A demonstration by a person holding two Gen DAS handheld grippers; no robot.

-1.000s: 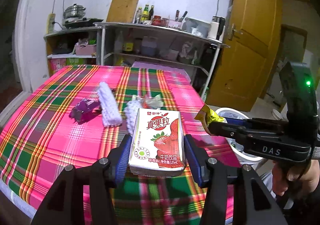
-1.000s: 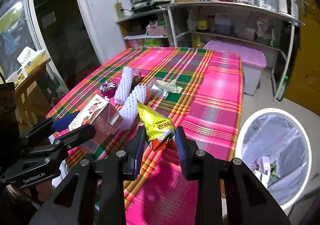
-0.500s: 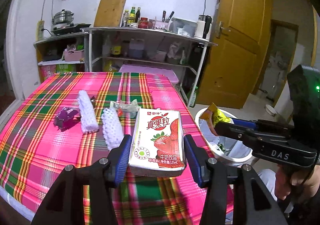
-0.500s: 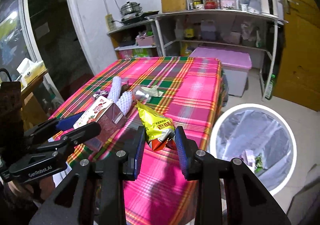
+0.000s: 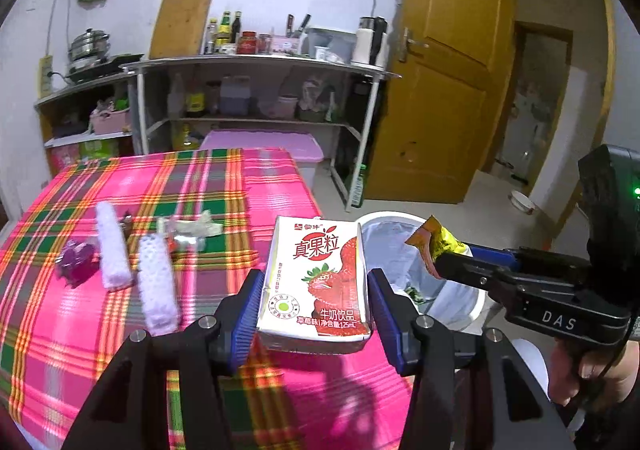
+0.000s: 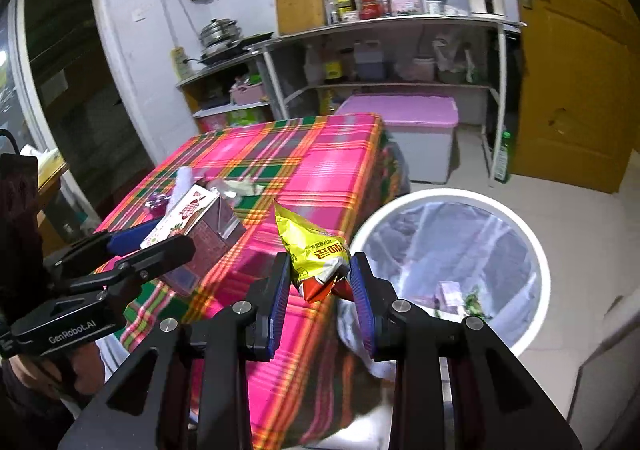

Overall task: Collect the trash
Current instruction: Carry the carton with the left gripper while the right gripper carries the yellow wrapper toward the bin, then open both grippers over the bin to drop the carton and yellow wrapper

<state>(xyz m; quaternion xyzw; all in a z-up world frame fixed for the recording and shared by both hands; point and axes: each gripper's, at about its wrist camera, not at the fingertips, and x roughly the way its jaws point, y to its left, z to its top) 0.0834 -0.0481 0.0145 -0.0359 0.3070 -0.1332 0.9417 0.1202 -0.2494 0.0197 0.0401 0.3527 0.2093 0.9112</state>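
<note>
The left gripper (image 5: pixel 316 310) held a strawberry milk carton (image 5: pixel 318 280) upright between its blue pads, over the table's (image 5: pixel 60 330) right edge. The right gripper (image 6: pixel 318 290) pinched a crumpled yellow snack wrapper (image 6: pixel 316 254), just off that edge and beside the rim of the white trash bin (image 6: pixel 524 234), which stood on the floor against the table. Two white foam sleeves (image 5: pixel 156 282), a purple wrapper (image 5: pixel 76 262) and clear plastic scraps (image 5: pixel 188 232) lay mid-table.

Pink-green-orange plaid tablecloth (image 5: pixel 224 186) — white-red strawberry carton (image 5: pixel 318 282), yellow wrapper (image 6: pixel 314 250), white bin (image 6: pixel 536 250).
</note>
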